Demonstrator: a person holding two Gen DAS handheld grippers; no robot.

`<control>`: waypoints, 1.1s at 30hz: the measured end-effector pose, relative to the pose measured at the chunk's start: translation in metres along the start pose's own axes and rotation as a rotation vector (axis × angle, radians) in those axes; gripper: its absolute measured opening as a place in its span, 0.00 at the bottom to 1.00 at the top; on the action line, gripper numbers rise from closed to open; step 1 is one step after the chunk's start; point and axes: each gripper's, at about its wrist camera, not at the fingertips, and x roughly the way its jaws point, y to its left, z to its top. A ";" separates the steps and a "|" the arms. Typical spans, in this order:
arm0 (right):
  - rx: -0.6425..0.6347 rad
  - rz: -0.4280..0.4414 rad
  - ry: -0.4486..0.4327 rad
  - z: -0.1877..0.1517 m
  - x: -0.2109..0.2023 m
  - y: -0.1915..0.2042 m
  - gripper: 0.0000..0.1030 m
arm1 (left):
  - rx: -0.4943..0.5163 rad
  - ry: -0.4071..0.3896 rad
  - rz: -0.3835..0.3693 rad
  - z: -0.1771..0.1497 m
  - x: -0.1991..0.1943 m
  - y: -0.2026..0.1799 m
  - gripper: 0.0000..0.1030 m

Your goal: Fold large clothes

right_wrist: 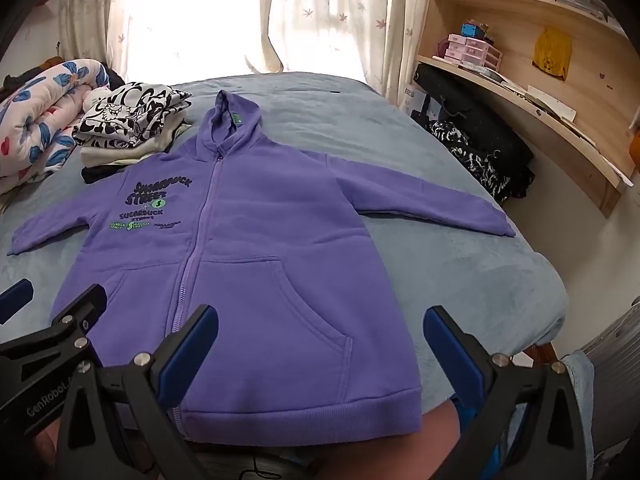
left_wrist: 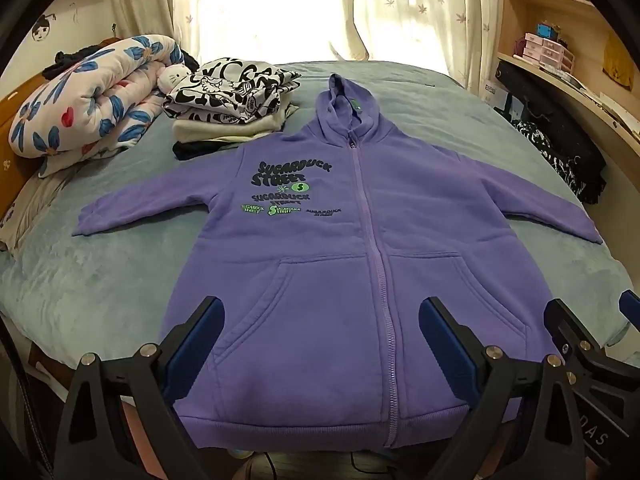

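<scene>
**Purple hoodie spread flat, both of your grippers held wide above its hem**

At the far left of the bed [left_wrist: 100, 280] you have a rolled floral quilt [left_wrist: 84, 100] with a small white plush toy [left_wrist: 172, 76] tucked against it. Just right of that sits a stack of folded clothes [left_wrist: 228, 108], the top piece printed in black and white; the hoodie's shoulder touches the bottom of the stack.

The purple hoodie [left_wrist: 320, 240] lies face up in the middle of the blue-grey bed cover, zipped shut, hood pointing toward the curtained window [left_wrist: 272, 4], both sleeves spread out to the sides. The black and green lettering is on the chest panel left of the zipper. Its ribbed hem hangs at the bed edge nearest you.

Your left gripper [left_wrist: 320, 336] hovers over the lower left half of the hoodie, jaws released and spread wide, nothing between them but air above the left pocket and zipper. Your right gripper [right_wrist: 320, 340] hovers over the lower right half, jaws likewise released and wide, above the right pocket and the hem corner. Neither touches the fabric.

To the right, a dark heap of clothing [right_wrist: 480, 152] lies against the wooden shelf unit [right_wrist: 520, 92] beside the bed.
</scene>
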 end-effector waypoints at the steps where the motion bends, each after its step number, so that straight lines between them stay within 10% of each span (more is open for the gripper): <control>1: -0.001 -0.002 0.001 0.001 -0.001 0.000 1.00 | -0.001 0.000 0.001 0.000 0.000 -0.001 0.94; 33: -0.003 -0.006 0.003 -0.001 0.001 0.002 1.00 | 0.000 0.009 0.006 -0.003 0.003 -0.002 0.93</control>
